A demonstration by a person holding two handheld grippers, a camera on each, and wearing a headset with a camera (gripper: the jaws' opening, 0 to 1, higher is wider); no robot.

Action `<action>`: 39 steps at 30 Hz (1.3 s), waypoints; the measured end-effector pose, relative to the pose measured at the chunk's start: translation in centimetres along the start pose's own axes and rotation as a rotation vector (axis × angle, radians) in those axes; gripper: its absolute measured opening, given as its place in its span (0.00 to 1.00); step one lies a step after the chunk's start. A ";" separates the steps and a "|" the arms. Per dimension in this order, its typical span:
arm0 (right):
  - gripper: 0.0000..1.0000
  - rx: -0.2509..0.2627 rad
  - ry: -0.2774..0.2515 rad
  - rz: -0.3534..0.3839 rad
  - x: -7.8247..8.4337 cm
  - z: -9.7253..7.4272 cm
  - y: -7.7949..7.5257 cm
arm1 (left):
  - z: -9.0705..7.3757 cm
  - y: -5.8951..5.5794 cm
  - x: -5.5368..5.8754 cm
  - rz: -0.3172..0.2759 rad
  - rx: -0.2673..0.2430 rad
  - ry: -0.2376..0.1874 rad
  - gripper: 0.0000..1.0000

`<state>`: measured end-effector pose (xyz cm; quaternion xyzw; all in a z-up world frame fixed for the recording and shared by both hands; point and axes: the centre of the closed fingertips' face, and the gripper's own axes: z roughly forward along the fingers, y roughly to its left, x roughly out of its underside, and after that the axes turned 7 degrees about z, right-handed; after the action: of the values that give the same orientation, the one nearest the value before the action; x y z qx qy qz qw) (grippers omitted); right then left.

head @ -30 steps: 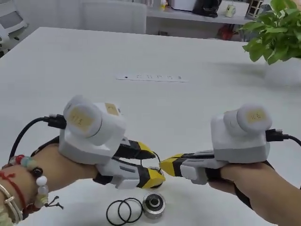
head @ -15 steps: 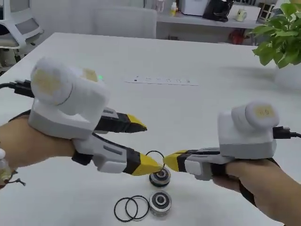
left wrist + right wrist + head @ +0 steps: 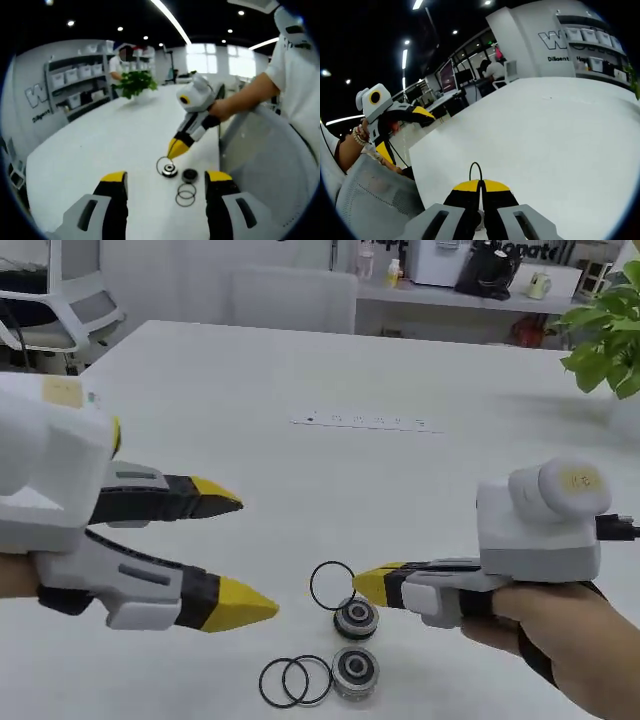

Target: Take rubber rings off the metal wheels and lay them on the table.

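My right gripper is shut on a thin black rubber ring, which stands upright at the jaw tips. Just below it a metal wheel lies on the white table; I cannot tell if ring and wheel touch. A second wheel lies nearer me, with two loose rings flat beside it on its left. My left gripper hangs open to the left, nothing between its jaws. The left gripper view shows the right gripper, the held ring, both wheels and the loose rings. In the right gripper view the ring pokes up from the closed tips.
A flush socket strip crosses the table's middle. A potted plant stands at the far right. Chairs and a shelf with small items lie beyond the far edge. A person sits in the background.
The left gripper has let go of the wheel, opened wide and drawn back to the left. The wheel now lies on the table. The right gripper keeps hold of the ring.
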<state>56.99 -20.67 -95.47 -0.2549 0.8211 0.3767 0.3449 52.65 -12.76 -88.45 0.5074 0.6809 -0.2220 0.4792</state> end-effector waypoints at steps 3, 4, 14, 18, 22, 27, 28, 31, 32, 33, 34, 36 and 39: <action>0.00 -0.015 0.016 -0.004 0.4 0.2 0.3 | -1.0 -0.5 0.8 -0.023 -0.024 0.011 0.63; 0.00 -0.019 0.021 -0.005 0.5 0.3 0.4 | -1.2 -0.7 1.0 -0.028 -0.029 0.014 0.64; 0.00 -0.080 0.102 -0.041 2.5 1.4 2.1 | -2.9 -2.2 4.1 -0.115 -0.076 0.042 0.65; 0.00 -0.087 0.134 -0.055 3.4 1.7 2.2 | -3.1 -2.6 5.0 -0.145 -0.087 0.044 0.65; 0.00 -0.084 0.159 -0.074 4.2 2.0 2.0 | -3.4 -2.7 5.7 -0.171 -0.105 0.045 0.65; 0.00 -0.074 0.200 -0.101 5.3 2.3 1.6 | -3.6 -2.8 5.9 -0.197 -0.118 0.034 0.64; 0.00 -0.070 0.204 -0.103 5.4 2.4 1.5 | -3.6 -2.8 5.9 -0.199 -0.121 0.035 0.64; 0.00 -0.059 0.213 -0.107 5.6 2.2 1.2 | -3.6 -2.9 6.2 -0.207 -0.126 0.039 0.64; 0.00 -0.048 0.217 -0.111 5.6 2.2 1.0 | -3.6 -2.9 6.2 -0.209 -0.126 0.039 0.64; 0.00 -0.038 0.222 -0.119 5.7 2.1 0.8 | -3.6 -2.9 6.3 -0.210 -0.126 0.040 0.64; 0.00 -0.036 0.225 -0.132 5.8 2.1 0.7 | -3.6 -3.0 6.3 -0.211 -0.126 0.041 0.64; 0.00 -0.039 0.222 -0.127 5.8 2.1 0.7 | -3.5 -3.0 6.5 -0.212 -0.127 0.043 0.64; 0.00 -0.040 0.223 -0.128 5.8 2.1 0.7 | -3.4 -3.1 6.5 -0.213 -0.125 0.044 0.63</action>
<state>53.61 -19.52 -100.53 -0.3539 0.8287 0.3393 0.2697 48.27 -8.15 -93.25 0.4058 0.7540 -0.2175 0.4686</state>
